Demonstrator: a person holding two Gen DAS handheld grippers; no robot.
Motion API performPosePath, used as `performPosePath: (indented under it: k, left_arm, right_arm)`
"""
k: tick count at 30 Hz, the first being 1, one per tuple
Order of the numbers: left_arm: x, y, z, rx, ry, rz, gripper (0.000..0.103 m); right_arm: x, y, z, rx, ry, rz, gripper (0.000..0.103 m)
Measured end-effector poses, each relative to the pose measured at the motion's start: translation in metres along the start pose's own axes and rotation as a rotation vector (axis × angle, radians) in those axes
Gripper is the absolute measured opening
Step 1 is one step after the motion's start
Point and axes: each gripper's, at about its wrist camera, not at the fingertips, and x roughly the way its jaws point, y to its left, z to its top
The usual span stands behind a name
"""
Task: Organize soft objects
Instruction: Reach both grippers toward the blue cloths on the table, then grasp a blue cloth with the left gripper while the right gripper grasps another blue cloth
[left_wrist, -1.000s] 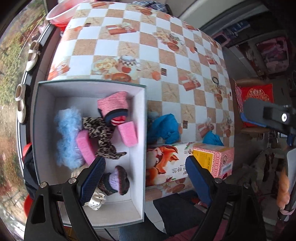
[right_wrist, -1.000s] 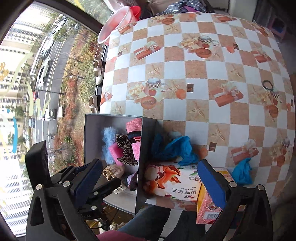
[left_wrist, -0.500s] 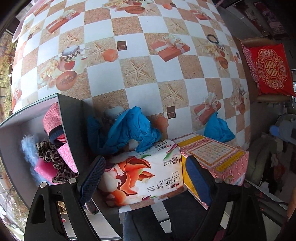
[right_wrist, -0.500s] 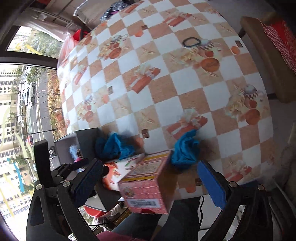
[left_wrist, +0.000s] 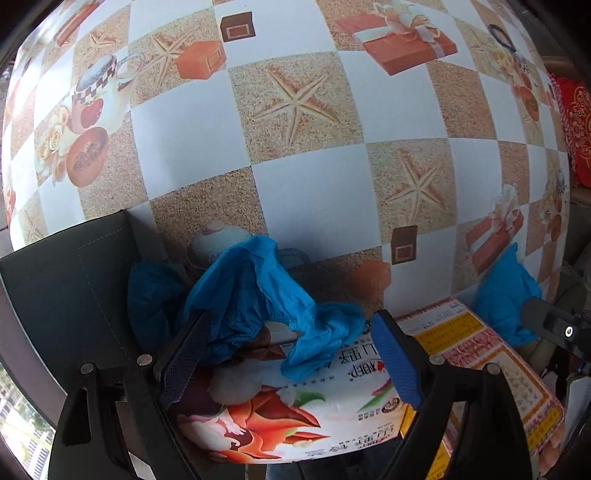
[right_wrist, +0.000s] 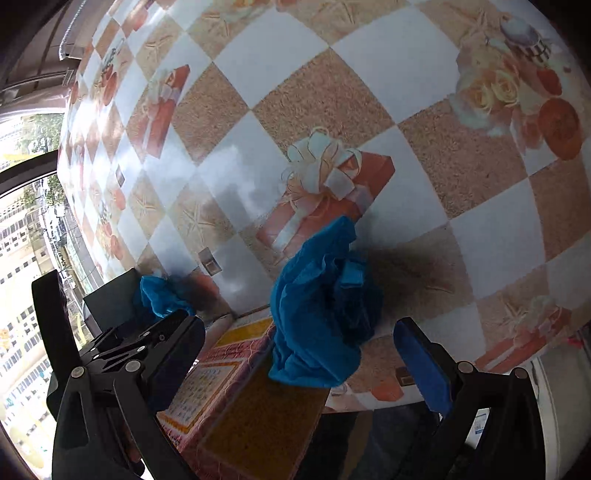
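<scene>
A crumpled blue cloth (left_wrist: 255, 295) lies on the checked tablecloth, draped partly over a flower-printed tissue pack (left_wrist: 280, 410). My left gripper (left_wrist: 291, 350) hangs open just above it, one finger on each side, the pads not pressing. A second blue cloth (right_wrist: 317, 314) (left_wrist: 502, 295) is heaped against the far corner of a pink and yellow box (right_wrist: 221, 376) (left_wrist: 480, 354). My right gripper (right_wrist: 299, 358) is open around this cloth, with its fingers well clear of the fabric. The first cloth (right_wrist: 159, 295) shows small at the left in the right wrist view.
A dark-walled box (left_wrist: 66, 295) (right_wrist: 110, 295) stands left of the tissue pack; its inside is hidden. The table's front edge runs just beneath both grippers, with a person's dark trouser legs (right_wrist: 388, 424) below it. A red cushion (left_wrist: 580, 122) sits beyond the right edge.
Both grippers have come down close to the table. The left swung from over the open box to the blue cloth by the tissue pack; the right swung right to the other blue cloth.
</scene>
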Motion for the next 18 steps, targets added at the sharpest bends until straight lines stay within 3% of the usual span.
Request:
performPosePath:
  k: [9,10,11,16,18]
  left_arm:
    - [0.028,0.007,0.004,-0.034,0.041,0.034,0.091]
    - [0.03,0.007,0.004,-0.029,0.046,0.043,0.091]
    - [0.032,0.006,0.003,-0.024,0.049,0.05,0.091]
    - [0.032,0.007,0.002,-0.012,0.06,0.061,0.091]
    - [0.027,0.001,0.006,0.008,0.045,0.071,0.082]
  right_arm:
    - [0.029,-0.01,0.001,0.039,0.066,0.019,0.103]
    - [0.029,-0.01,0.0,0.039,0.065,0.024,0.095]
    - [0.029,-0.01,-0.002,0.038,0.065,0.028,0.081]
    - [0.026,-0.01,-0.004,0.011,0.049,0.04,0.043]
    - [0.019,-0.013,-0.004,-0.007,0.027,0.042,0.04]
